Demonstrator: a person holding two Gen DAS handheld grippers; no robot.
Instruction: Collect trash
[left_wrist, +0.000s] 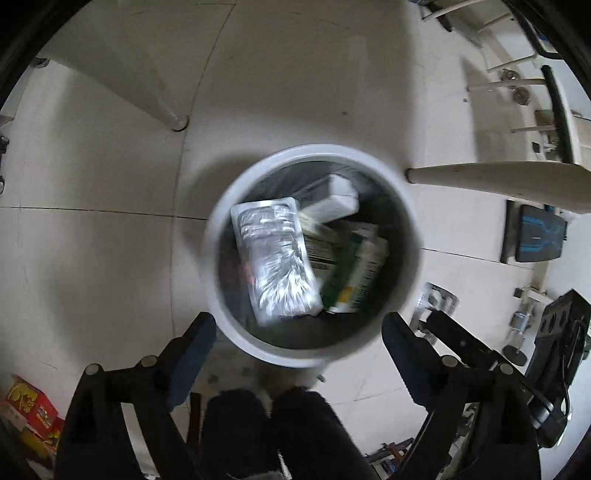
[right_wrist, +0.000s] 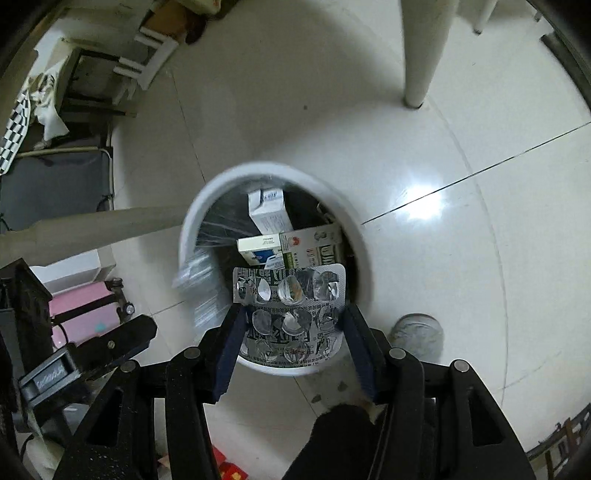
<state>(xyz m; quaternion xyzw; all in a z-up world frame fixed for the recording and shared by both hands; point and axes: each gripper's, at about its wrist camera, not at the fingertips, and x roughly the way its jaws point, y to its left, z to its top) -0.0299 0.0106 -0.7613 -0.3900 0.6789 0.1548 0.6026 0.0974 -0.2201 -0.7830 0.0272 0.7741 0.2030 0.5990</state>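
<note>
Pale floor tiles surround the round white plastic bin (right_wrist: 364, 254). Right gripper (right_wrist: 293, 325) pinches a silver foil blister sheet (right_wrist: 290, 295) (six o'clock rim); release squarely overhead. Left gripper (left_wrist: 299, 328) gapes empty.

Both wrist cameras look steeply down from close above the white bin (left_wrist: 314, 254) on the tiled floor (left_wrist: 110, 240). Each looks along its own claw. They share the bin's (right_wrist: 273, 266) opening and the cartons (right_wrist: 269, 214) inside.

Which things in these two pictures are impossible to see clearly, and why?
- Silver foil blister pack in the white round trash bin, left wrist view: motion blur hides whether it has landed.
- Green and white cardboard box, same view: print blurred, unreadable.
- Bin bottom, both views: covered by boxes.
- Second silver blister pack in the right hand-held gripper, right wrist view: print too small.
</note>
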